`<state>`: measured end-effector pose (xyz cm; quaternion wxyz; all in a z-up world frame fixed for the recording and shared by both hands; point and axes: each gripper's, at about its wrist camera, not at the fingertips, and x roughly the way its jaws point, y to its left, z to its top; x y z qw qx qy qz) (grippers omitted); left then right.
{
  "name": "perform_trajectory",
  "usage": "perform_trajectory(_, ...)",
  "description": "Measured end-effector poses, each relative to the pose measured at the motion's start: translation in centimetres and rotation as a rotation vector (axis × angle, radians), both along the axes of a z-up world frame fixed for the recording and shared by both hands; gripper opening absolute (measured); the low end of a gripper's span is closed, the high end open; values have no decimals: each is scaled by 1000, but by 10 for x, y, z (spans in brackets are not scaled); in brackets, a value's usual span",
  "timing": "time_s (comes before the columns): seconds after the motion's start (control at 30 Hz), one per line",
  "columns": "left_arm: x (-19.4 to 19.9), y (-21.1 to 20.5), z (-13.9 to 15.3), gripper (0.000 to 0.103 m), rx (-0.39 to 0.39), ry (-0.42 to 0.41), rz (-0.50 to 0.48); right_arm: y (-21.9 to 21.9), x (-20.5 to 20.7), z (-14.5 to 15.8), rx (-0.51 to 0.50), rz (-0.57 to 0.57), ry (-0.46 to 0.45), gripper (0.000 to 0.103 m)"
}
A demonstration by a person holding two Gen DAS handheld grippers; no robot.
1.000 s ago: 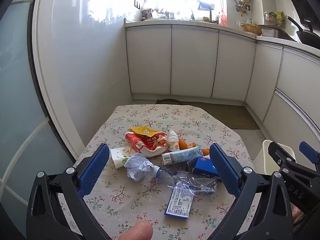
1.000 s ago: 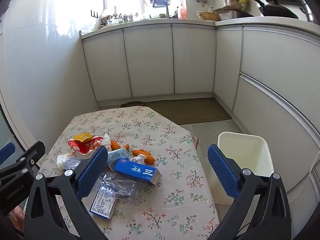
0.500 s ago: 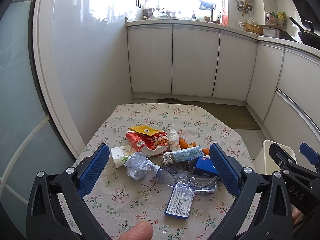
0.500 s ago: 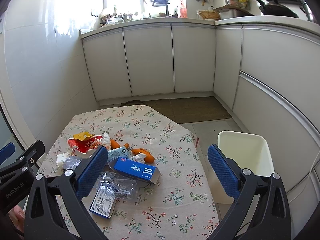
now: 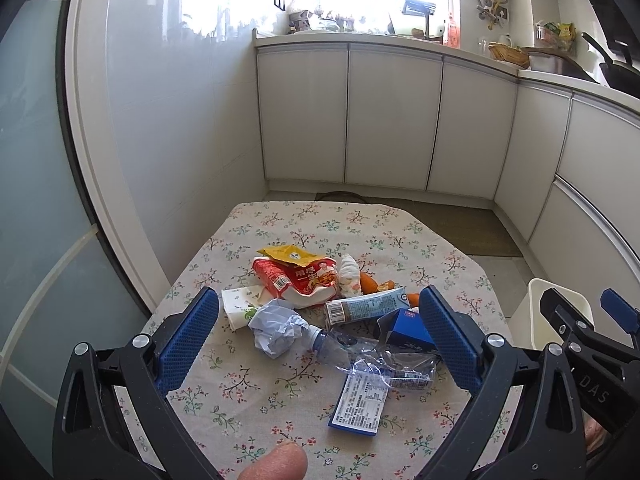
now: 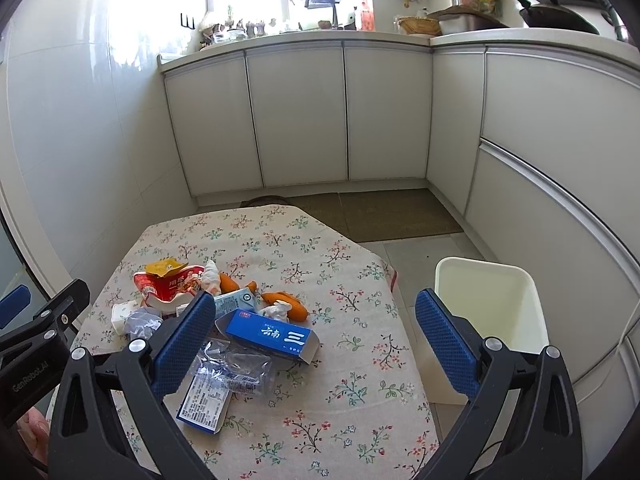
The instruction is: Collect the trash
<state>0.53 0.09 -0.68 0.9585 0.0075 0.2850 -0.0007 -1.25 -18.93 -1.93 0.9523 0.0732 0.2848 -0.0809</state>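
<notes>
While the trash pile (image 5: pixel 340 312) lies unchanged, both grippers' jaws stay spread apart, holding nothing.

My left gripper (image 5: pixel 318 332) and right gripper (image 6: pixel 310 330) match — black plastic frames, silver screws, blue dimpled pads (image 5: pixel 188 334); white lettering sits at the frame's lower left.

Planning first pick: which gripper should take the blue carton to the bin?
Right, probably. The blue carton lies at the pile's bin-side edge, and the white bin stands beside the right gripper. Both grippers are open, empty.
</notes>
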Motion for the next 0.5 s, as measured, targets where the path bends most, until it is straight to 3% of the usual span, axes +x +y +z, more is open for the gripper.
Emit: perform_trajectory(0.5,2,1,-3,96,2,10,5,1,2,-2,0,5,12,97)
